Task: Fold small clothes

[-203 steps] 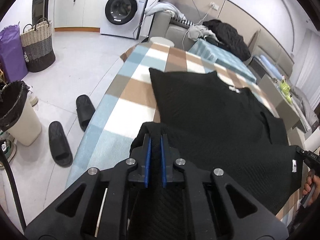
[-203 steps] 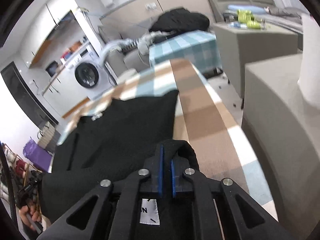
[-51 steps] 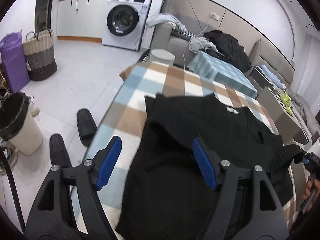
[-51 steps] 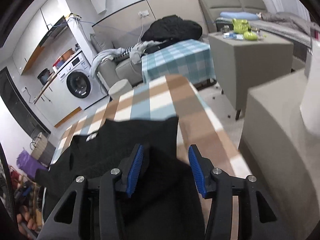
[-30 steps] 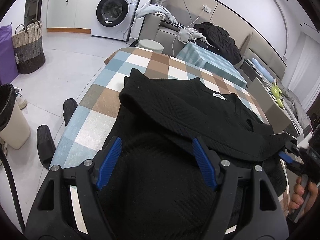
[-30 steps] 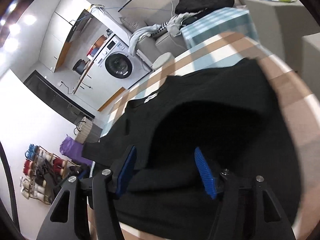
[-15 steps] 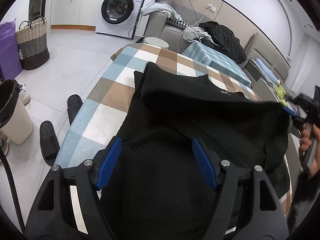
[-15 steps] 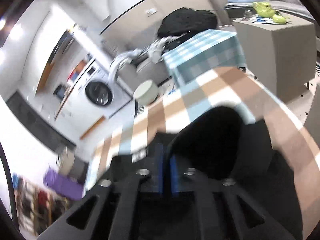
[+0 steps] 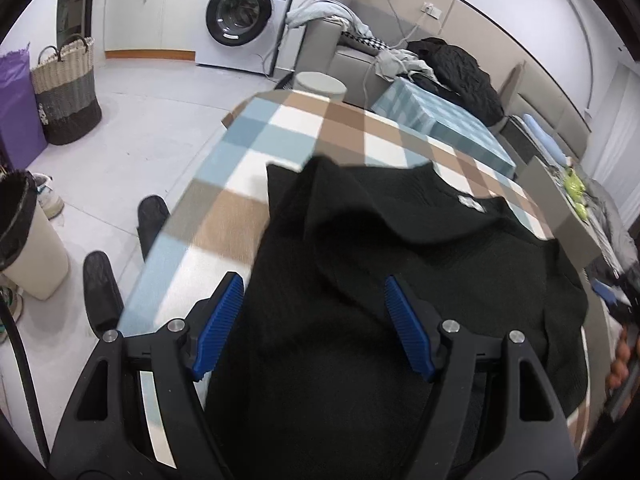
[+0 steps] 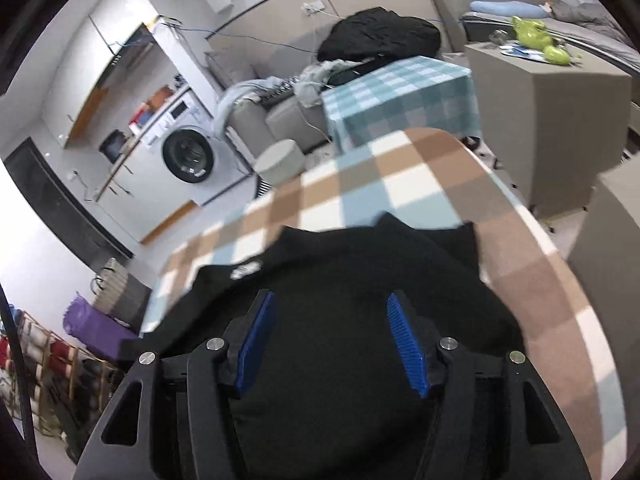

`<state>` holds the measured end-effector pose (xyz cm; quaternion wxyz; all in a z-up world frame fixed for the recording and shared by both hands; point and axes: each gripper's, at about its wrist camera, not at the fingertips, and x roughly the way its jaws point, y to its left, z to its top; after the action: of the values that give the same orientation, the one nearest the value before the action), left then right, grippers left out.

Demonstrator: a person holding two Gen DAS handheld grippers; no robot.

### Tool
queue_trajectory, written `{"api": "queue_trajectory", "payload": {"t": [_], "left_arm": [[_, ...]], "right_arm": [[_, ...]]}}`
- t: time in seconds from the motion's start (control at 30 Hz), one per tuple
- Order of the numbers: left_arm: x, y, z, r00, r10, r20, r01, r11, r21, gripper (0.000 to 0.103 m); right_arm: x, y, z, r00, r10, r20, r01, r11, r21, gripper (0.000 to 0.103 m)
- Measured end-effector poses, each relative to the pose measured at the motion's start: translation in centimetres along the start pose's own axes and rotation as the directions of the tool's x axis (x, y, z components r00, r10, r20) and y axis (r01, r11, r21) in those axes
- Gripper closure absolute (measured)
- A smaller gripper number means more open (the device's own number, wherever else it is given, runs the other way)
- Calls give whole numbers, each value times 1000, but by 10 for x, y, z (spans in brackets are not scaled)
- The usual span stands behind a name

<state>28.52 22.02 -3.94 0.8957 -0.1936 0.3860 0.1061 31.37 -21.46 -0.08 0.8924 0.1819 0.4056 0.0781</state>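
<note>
Black knit top [image 9: 400,264] lay rumpled on the checked worktop [image 9: 280,128], part folded. Left gripper [image 9: 314,324] hung apart over it, holding nothing; right gripper [image 10: 332,340] was opening, pads clear. Loose layers, I reckoned, could slide and spoil the fold

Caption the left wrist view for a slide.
Left gripper open above a black knit top partly folded on a checked tablecloth, washing machine behind.

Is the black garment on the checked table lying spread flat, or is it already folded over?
Partly folded: the black garment has a layer doubled over its lower part, with loose ridges, on the checked table.
</note>
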Motion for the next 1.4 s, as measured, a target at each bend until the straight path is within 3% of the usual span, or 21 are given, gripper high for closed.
{"api": "queue_trajectory", "payload": {"t": [0.07, 0.1, 0.13, 0.17, 0.2, 0.27, 0.4, 0.47, 0.57, 0.73, 0.93, 1.03, 1.2, 1.23, 1.27, 1.33, 1.37, 1.4], "left_arm": [[10, -3, 12, 999, 30, 25, -31, 999, 21, 35], [14, -4, 17, 998, 47, 42, -48, 998, 29, 54], [20, -4, 24, 996, 75, 46, -76, 997, 27, 83], [24, -3, 28, 997, 66, 37, -67, 997, 23, 93], [26, -2, 34, 999, 22, 37, -22, 1000, 11, 101], [23, -2, 46, 996, 12, 83, -12, 1000, 4, 102], [28, 4, 81, 992, 7, 129, 1, 998, -57, 102], [41, 12, 95, 996, 14, 88, -4, 994, -111, 101], [61, 20, 105, 1000, 25, -7, -26, 987, -159, 81], [49, 22, 93, 999, 17, 44, -11, 991, -136, 35], [26, 13, 66, 999, -2, 39, 5, 998, -68, 35], [15, 5, 48, 1000, -4, 28, 5, 999, -32, 35], [5, -3, 21, 1000, 1, 11, -2, 1000, 23, 35], [3, -5, 17, 1000, 9, 12, -9, 999, 32, 35], [2, -5, 15, 1000, 15, 13, -16, 999, 40, 35], [-3, -6, 9, 999, 21, 26, -22, 999, 48, 35], [-4, -6, 7, 999, 18, 32, -19, 999, 50, 35], [-6, -6, 6, 999, 12, 34, -14, 998, 56, 35]], "right_arm": [[-1, -6, -2, 1000, -11, -3, 11, 1000, -9, 44], [-2, -9, -4, 1000, -24, -3, 24, 1000, -17, 44], [-2, -11, -4, 1000, -31, -3, 31, 999, -17, 44], [0, -12, -3, 999, -33, -4, 33, 999, -15, 44], [0, -16, -2, 999, -36, -10, 36, 999, -14, 44], [-1, -21, 0, 999, -48, -6, 48, 999, -12, 44], [2, -34, 7, 995, -95, 0, 95, 995, 0, 44], [7, -40, 10, 994, -108, -10, 108, 994, 1, 44], [15, -42, 15, 991, -129, -28, 128, 991, -29, 44], [21, -38, 15, 987, -160, -32, 156, 983, -94, 43], [37, -18, 11, 977, -209, -46, 194, 954, -230, 42], [57, -13, 11, 962, -264, -69, 236, 931, -279, 35], [90, -14, 6, 944, -300, -137, 239, 908, -345, 27], [90, -12, 5, 944, -310, -118, 249, 897, -364, 33], [90, -12, 4, 944, -316, -100, 258, 890, -377, 55], [88, -18, 7, 951, -291, -102, 241, 909, -341, 76], [85, -21, 9, 957, -275, -95, 231, 915, -330, 98], [84, -22, 10, 957, -275, -92, 230, 913, -337, 98]]}}
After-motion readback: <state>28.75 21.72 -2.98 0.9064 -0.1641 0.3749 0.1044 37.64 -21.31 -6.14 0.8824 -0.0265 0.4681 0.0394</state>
